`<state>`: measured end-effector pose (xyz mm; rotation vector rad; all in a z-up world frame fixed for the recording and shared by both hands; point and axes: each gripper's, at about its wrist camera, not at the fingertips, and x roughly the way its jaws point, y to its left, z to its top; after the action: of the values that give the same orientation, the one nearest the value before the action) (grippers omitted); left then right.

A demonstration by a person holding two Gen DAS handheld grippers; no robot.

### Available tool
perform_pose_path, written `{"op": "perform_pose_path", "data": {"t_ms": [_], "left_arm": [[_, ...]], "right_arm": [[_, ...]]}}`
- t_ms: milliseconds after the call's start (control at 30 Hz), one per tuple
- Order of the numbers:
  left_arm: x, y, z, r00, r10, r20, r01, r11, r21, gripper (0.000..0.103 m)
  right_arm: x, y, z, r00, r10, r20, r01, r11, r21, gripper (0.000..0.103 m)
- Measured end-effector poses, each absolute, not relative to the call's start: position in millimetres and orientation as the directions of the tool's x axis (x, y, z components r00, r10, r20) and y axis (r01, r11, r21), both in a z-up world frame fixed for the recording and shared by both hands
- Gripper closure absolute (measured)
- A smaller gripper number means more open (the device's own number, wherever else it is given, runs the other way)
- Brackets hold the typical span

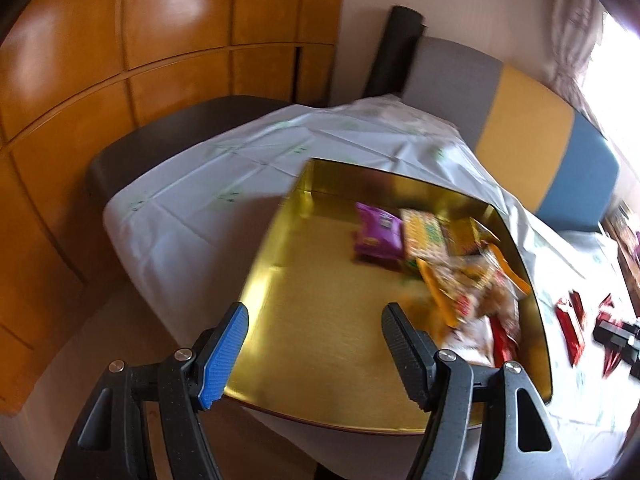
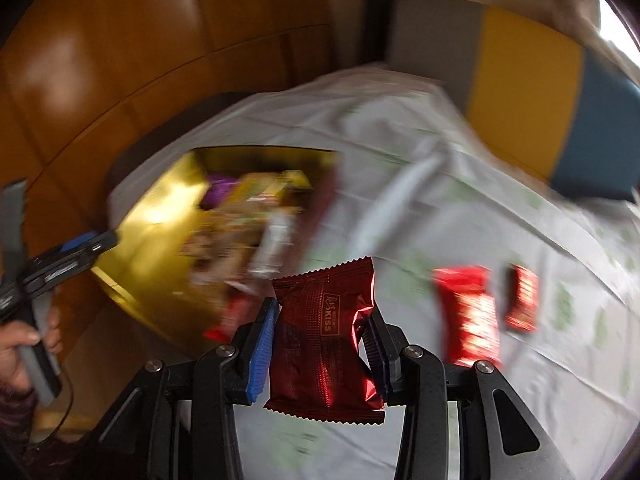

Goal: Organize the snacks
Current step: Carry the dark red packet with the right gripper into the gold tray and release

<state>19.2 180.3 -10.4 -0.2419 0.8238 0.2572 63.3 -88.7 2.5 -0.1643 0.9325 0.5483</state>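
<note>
**Red packet pinched above the cloth-covered table**

Glossy orange-wood cabinet doors (image 1: pixel 132 40) curve behind a table under a creased white tablecloth (image 1: pixel 192 216) with faint green print. A chair back (image 1: pixel 528 128) banded grey, yellow and blue stands at the far edge. On the cloth sits a shallow gold tray (image 1: pixel 320 320), smooth and reflective, holding crinkly snack packets (image 1: pixel 452 264) heaped at one side. The left gripper (image 1: pixel 314 352) hangs spread over the tray, nothing between its ribbed pads. The right gripper (image 2: pixel 324 344) pinches a dark red foil packet (image 2: pixel 320 332) with zigzag ends; two brighter red packets (image 2: pixel 472 316) lie on the cloth beside it.

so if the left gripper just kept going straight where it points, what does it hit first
Probably the bare floor of the gold tray: the open left gripper points down into it, left of the snack pile. Depth is unclear.
</note>
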Motion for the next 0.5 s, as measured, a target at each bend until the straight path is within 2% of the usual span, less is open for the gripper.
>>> {"op": "perform_pose_path", "data": {"t_ms": [167,400,433,500], "left_arm": [[16,200,-17,0.636,0.135,-0.759,-0.355,0.926,-0.133,0.033],[16,211,-24,0.635,0.116,-0.764,-0.366,0.916,-0.165,0.033],[16,212,-25,0.634,0.111,-0.765,-0.366,0.915,-0.17,0.033],[15,212,-26,0.634,0.104,-0.766,-0.362,0.915,-0.175,0.033]], "right_arm": [[71,-14,-11,0.384,0.445,-0.809,-0.608,0.781,0.141,0.061],[103,60,-36,0.318,0.468,-0.825,-0.606,0.769,0.203,0.058],[110,65,-41,0.309,0.474,-0.824,-0.595,0.773,0.221,0.056],[119,67,-47,0.325,0.462,-0.825,-0.564,0.795,0.222,0.039]]}}
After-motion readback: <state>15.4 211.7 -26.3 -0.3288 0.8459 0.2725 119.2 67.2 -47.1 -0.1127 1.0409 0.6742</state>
